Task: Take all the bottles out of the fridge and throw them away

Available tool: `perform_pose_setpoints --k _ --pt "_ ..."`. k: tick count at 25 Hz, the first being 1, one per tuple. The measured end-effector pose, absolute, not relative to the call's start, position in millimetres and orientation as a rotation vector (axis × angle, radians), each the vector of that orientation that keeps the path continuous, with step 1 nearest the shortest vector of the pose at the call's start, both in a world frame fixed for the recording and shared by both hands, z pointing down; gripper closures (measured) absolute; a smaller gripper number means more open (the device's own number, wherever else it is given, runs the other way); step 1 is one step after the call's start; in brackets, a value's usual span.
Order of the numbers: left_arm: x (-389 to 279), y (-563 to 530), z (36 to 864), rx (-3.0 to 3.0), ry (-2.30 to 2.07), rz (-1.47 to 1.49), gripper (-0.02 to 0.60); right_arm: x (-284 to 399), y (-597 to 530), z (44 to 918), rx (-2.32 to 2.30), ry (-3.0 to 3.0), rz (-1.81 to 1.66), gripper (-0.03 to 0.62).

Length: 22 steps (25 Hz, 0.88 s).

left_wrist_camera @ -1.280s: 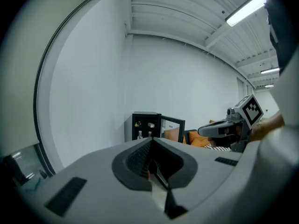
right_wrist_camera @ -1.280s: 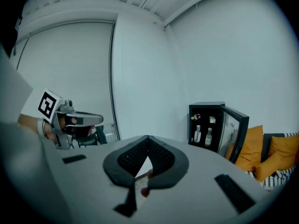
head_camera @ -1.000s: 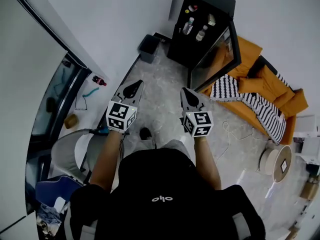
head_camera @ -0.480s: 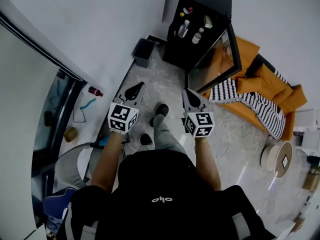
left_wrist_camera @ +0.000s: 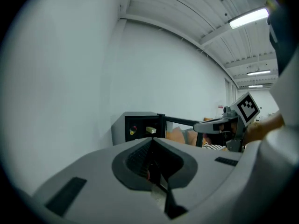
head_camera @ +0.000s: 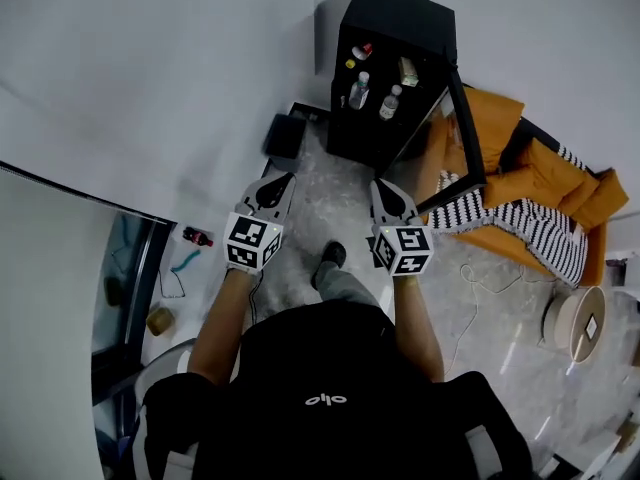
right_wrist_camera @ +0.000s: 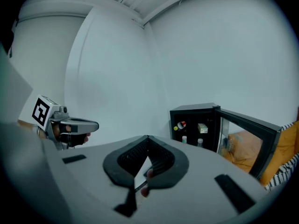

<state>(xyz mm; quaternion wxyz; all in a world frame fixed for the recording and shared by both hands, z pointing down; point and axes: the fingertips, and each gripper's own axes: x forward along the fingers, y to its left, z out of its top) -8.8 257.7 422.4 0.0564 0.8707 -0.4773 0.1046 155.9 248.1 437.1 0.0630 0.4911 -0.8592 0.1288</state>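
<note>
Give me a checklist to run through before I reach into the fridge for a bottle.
1. Fridge door open: ok.
2. Bottles in sight: ok, one clear bottle, another bottle beside it.
3. Left gripper empty: ok.
4. Right gripper empty: ok.
5. Jaws apart for a grasp: not ok, both pairs shut.
6. Dark container beside the fridge is a bin: cannot tell.

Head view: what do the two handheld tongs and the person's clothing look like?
Left gripper and right gripper: pale grey, wedge-shaped tongs, dark-lined, each backed by a white cube bearing black square markers. The person wears a black short-sleeved top.
</note>
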Motion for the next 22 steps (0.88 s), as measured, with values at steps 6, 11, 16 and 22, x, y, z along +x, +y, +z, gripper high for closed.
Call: perform_pose_setpoints --k 6,11,16,22 --pt "24.8 172.9 412.1 2.683 -1.386 0.356 0.580 185.1 170.3 429.4 1.558 -2.585 0.416 0.592" --pt "56.1 122.9 411.0 2.693 -1.351 0.378 0.580 215.2 121.8 432.0 1.593 -2.573 0.455 0.592" --pt "70.8 92.2 410.4 2.691 -1.340 0.381 0.580 232.9 92.5 436.6 1.615 -2.565 0.476 0.592" --pt "84.7 65.0 411.8 2.698 -1.311 0.383 0.580 247.4 75.8 440.4 1.664 -2.540 0.500 0.592"
